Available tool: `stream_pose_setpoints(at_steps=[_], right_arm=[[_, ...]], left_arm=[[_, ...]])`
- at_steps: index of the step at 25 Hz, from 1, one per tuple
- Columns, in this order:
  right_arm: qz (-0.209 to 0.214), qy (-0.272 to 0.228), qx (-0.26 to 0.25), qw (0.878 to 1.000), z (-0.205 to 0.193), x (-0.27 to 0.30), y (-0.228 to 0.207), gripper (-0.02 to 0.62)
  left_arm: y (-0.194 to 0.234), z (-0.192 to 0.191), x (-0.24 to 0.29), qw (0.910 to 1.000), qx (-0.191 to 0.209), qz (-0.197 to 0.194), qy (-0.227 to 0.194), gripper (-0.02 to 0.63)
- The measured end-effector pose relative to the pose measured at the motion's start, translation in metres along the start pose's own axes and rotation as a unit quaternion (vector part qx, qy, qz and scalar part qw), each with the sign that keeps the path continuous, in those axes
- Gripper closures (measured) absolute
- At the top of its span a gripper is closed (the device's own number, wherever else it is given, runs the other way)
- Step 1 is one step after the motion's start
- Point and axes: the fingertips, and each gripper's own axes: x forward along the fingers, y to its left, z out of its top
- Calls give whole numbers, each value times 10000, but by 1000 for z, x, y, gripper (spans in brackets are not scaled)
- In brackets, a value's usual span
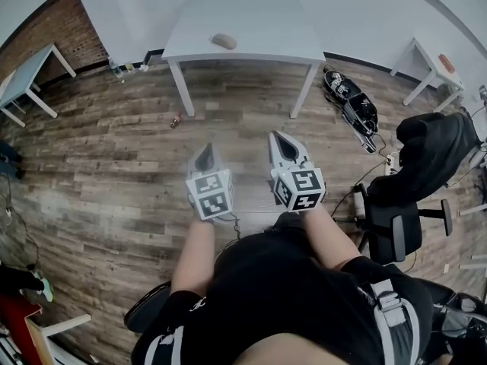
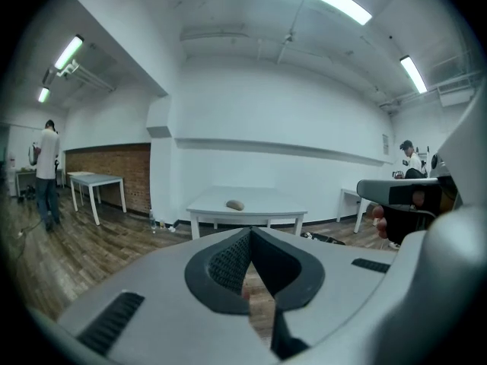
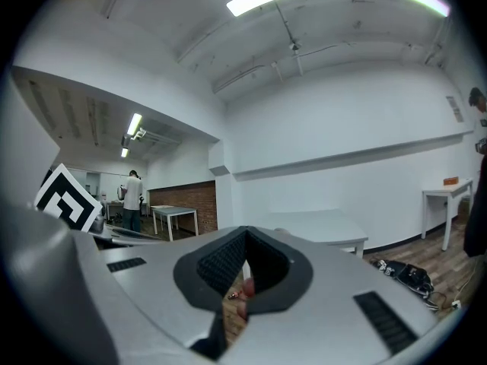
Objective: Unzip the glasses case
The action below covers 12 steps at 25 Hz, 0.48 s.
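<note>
Ahead, glasses case on white table; office chair rt.

White table: beige glasses case lying on top.

Tan lump on the white table, too distant and small for detail.
</note>
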Motion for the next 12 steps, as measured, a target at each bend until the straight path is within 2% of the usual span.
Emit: stream_pose_setpoints(at_steps=[2, 6, 9, 12], right_arm=[[-1, 41, 28, 10000, -4, 9, -1, 591], [-31, -16, -36, 10000, -5, 38, -21, 591], [-177, -149, -127, 9997, 1, 65, -54, 591], [-246, -278, 11, 9993, 13, 103, -94, 591]], left_arm=[[6, -5, 8, 9999, -130, -26, 78, 612], [10, -2, 38, 9999, -81, 70, 110, 612], [10, 4, 71, 9997, -85, 99, 189, 612], [6, 22, 112, 9998, -132, 107, 128, 612]])
